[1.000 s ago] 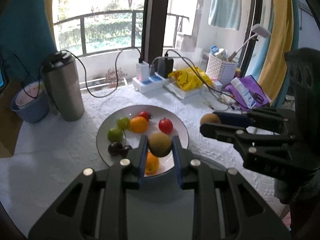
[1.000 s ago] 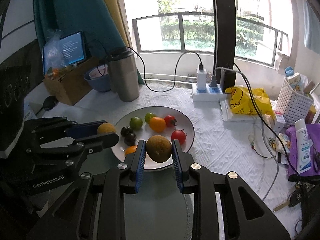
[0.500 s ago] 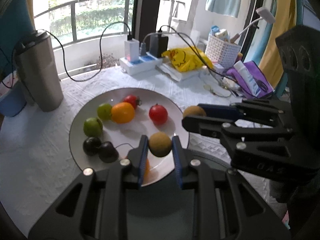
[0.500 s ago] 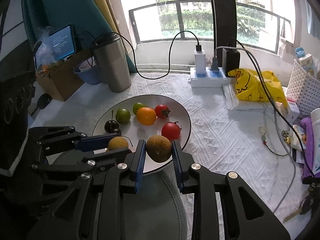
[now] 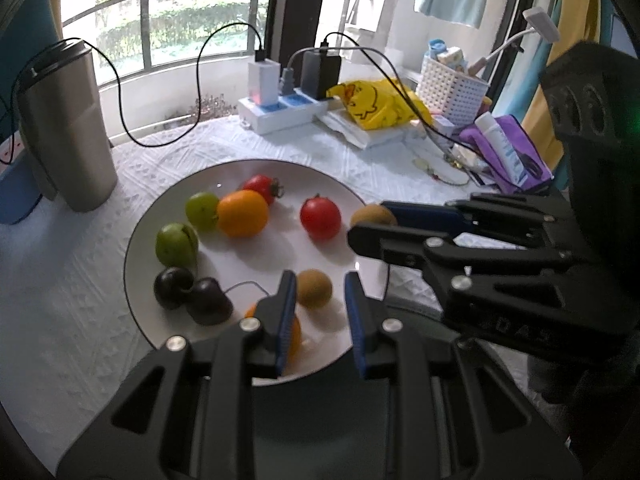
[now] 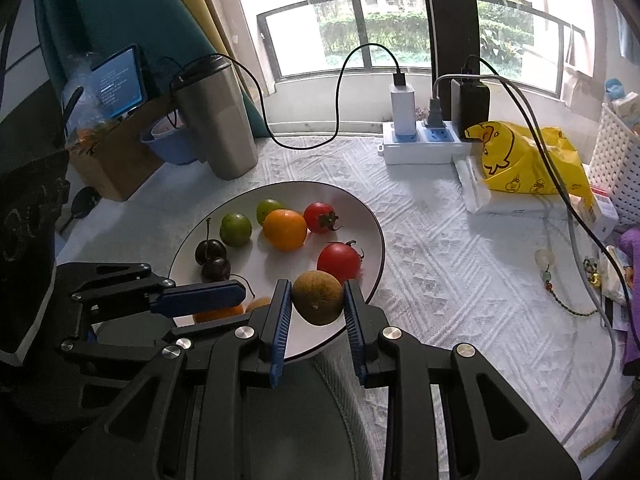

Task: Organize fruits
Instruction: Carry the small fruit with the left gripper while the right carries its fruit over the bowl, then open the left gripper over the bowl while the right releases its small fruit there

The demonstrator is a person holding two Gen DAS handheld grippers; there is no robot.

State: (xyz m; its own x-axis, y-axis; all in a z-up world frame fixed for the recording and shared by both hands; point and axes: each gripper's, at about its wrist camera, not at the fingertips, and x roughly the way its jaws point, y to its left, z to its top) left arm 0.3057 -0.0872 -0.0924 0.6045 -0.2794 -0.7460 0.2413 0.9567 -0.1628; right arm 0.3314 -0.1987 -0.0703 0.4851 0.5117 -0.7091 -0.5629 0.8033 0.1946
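A white plate (image 5: 352, 200) (image 6: 372, 216) holds two tomatoes, an orange (image 5: 242, 213), two green fruits, two dark cherries (image 5: 192, 292) and a second orange under my left fingers. My left gripper (image 5: 320, 288) is open over the plate's near edge; a small brown fruit (image 5: 314, 288) lies on the plate between its fingers, untouched. My right gripper (image 6: 316, 300) is shut on a larger brown fruit (image 6: 318, 297), held just above the plate's right near edge. That fruit (image 5: 374, 215) also shows in the left wrist view.
A steel tumbler (image 5: 64, 128) stands left of the plate. A power strip with chargers and cables (image 5: 280, 104) lies behind it. A yellow bag (image 6: 524, 156), a white basket (image 5: 450, 80) and small clutter fill the right side. A blue bowl and a cardboard box (image 6: 120, 160) stand at the left.
My left gripper has opened and let its brown fruit down onto the plate. Both grippers have moved closer to the plate; the right one still holds its fruit.
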